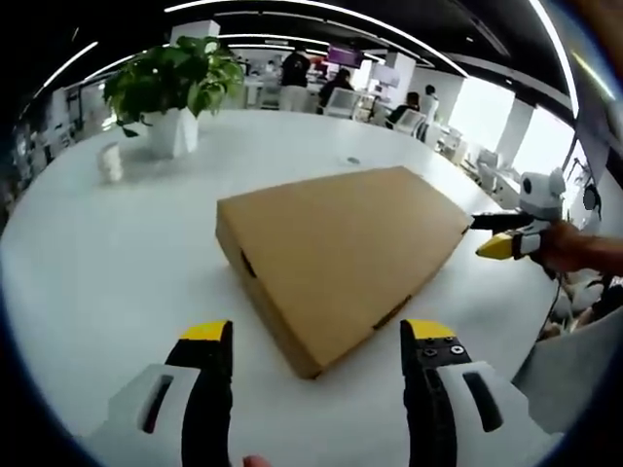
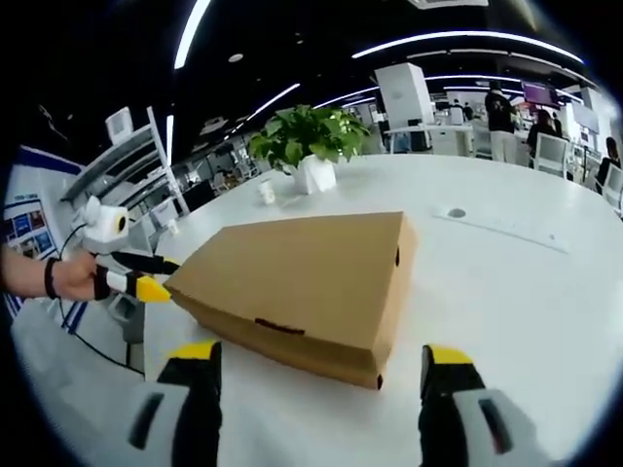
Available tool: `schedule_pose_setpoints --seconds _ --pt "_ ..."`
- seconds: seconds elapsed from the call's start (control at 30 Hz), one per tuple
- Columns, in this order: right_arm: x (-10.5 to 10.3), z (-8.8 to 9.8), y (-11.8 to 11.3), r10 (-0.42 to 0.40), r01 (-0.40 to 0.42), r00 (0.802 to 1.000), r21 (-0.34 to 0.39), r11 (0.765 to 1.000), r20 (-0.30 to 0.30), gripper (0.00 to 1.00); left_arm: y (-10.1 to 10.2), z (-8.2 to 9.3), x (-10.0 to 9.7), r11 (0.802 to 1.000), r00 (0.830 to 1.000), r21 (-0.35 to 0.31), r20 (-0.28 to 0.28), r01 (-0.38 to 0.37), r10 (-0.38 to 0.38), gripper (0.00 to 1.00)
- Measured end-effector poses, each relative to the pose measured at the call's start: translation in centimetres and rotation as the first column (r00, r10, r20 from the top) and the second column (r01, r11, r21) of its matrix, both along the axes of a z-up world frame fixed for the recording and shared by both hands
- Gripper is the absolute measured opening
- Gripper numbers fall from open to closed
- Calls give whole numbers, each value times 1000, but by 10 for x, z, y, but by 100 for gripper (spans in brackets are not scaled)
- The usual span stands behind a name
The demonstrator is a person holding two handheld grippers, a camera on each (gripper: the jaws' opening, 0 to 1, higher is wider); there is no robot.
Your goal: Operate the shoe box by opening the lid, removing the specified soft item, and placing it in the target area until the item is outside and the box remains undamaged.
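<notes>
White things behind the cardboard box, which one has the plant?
The larger white pot, with green leaves growing from it; the small white object beside it has no leaves.

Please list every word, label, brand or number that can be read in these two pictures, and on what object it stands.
No text can be read.
Shoe box: plain brown cardboard, no print visible.
Posters at the left edge of the right gripper view: coloured patches, too blurred to read.
Purple screen far behind: too small to read.

Open-plan office. A large white bench (image 1: 117, 263) carries a potted plant (image 1: 175, 83); linear ceiling lights (image 2: 458, 44) run overhead. Behind, people (image 1: 292, 78) occupy desks with office chairs (image 2: 550, 151) and a monitor (image 1: 344, 55).
</notes>
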State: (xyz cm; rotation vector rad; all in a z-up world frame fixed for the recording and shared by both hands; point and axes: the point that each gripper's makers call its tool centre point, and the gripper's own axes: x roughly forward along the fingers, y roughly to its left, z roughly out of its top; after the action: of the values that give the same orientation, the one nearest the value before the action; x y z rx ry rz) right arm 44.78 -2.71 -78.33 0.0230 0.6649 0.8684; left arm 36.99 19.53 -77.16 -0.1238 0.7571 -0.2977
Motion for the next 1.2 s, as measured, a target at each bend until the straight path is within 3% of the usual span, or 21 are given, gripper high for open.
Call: schedule_pose_setpoints --seconds 0.17,0.5,0.67,1.2 --pt "4 -2 2 18 -18 1000 -16 1000 9 78 -5 -1 3 1000 1000 -18 1 17 -17 70" --pt "7 1 10 49 -49 998 7 999 38 62 -13 -11 5 997 998 34 -12 67 -67 60" --pt "9 1 9 40 -41 998 3 999 42 58 -13 -11 4 997 998 35 -11 63 -63 60" --pt "7 2 9 28 -28 999 -2 1000 43 55 -12 -11 3 997 997 35 -13 71 -71 57"
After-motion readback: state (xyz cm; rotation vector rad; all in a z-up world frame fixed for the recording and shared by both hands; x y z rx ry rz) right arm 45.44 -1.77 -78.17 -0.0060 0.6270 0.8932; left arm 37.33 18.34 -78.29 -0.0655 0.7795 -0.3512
